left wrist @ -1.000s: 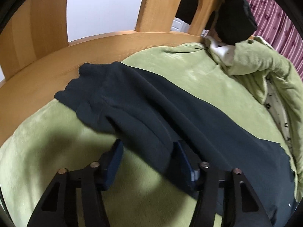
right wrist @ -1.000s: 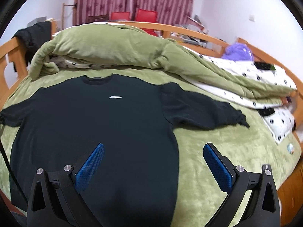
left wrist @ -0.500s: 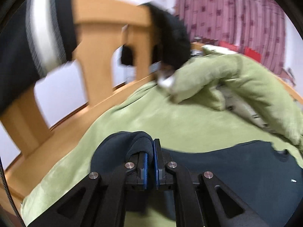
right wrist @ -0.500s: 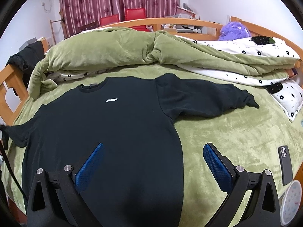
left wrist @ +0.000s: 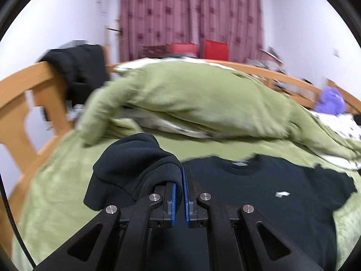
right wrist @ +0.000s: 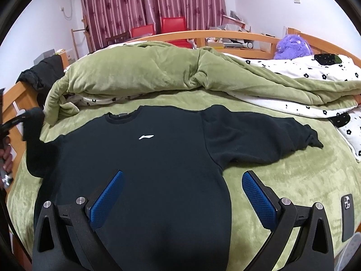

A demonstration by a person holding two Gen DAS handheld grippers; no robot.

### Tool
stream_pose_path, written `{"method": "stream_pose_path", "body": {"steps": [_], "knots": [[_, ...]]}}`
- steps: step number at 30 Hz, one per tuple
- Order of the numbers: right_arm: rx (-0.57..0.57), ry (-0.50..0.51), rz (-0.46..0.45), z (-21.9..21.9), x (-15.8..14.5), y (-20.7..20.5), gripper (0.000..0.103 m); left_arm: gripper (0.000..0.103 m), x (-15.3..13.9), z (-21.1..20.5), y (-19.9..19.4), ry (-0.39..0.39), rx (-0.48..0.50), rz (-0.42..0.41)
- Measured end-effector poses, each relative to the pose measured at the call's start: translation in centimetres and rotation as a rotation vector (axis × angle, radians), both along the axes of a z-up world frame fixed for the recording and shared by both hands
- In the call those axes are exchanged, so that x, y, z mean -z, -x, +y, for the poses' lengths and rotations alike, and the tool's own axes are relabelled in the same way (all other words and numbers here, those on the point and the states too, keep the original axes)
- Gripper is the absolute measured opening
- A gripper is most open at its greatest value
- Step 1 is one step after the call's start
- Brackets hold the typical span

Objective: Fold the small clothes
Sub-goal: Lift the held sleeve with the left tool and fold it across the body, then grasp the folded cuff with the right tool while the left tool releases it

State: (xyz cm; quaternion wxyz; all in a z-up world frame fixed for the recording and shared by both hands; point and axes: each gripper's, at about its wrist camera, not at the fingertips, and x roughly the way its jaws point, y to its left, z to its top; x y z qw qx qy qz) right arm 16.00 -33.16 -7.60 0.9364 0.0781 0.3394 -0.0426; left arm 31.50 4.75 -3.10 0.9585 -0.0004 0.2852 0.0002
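Observation:
A black sweatshirt [right wrist: 146, 169] with a small white chest logo lies face up on the green bed cover, its right sleeve [right wrist: 270, 135] stretched out flat. My left gripper [left wrist: 182, 180] is shut on the end of the left sleeve [left wrist: 133, 164], which bunches over its left finger and hangs lifted off the bed. In the right wrist view that raised sleeve [right wrist: 33, 135] and the left gripper show at the far left edge. My right gripper [right wrist: 180, 187] hovers open over the sweatshirt's lower body, nothing between its blue pads [right wrist: 106, 201].
A heaped green quilt [right wrist: 158, 72] with a white flowered lining lies behind the sweatshirt. Wooden bed rails [left wrist: 27, 94] run along the left and back; a dark garment [left wrist: 76, 65] hangs on the left rail. A phone [right wrist: 347, 219] lies at the bed's right edge. A purple plush toy [right wrist: 291, 49] sits far right.
My left gripper closed on the left sleeve's end, lifted it and swung right toward the sweatshirt's body, rolling as it went. The right gripper drifted slightly and stayed open.

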Motion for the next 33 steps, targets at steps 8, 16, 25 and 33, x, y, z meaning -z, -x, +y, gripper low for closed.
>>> {"method": "stream_pose_path", "body": {"steps": [8,16,25,33], "knots": [[-0.02,-0.015,0.058,-0.5,2.9,-1.5,0.102,0.009,8.1,-11.9,-0.6,0.018,0.164,0.176],[-0.046,-0.021,0.09,0.4,4.9,-2.6,0.102,0.039,11.1,-12.2,0.6,0.152,0.236,0.299],[-0.165,-0.04,0.048,5.8,4.9,-5.2,0.092,0.078,8.5,-2.6,5.2,0.139,0.12,0.156],[-0.334,0.017,0.081,14.4,6.9,-10.1,0.069,0.078,13.4,6.7,5.2,0.033,-0.147,0.23]]}}
